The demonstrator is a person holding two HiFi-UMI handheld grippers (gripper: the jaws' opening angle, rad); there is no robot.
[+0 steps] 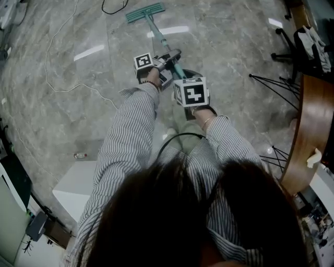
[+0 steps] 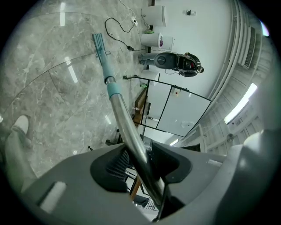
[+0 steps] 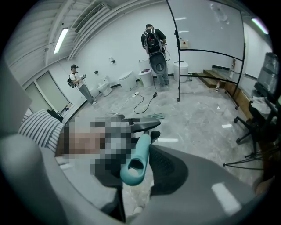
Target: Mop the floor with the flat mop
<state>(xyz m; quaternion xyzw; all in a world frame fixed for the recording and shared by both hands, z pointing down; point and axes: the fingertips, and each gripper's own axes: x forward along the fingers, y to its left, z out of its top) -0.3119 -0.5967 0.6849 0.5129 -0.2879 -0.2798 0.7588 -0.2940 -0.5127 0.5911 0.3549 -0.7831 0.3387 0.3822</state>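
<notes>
While both striped arms reached forward side by side, the left hand-held gripper was clamped on the steel shaft of the mop, and the right hand-held gripper gripped its teal end. The mop pointed away from the person, its head flat on the floor.

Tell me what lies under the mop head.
The mop head rests on the grey marble floor, which shows all around it. The patch of floor directly beneath it is covered, so nothing there can be seen.
</notes>
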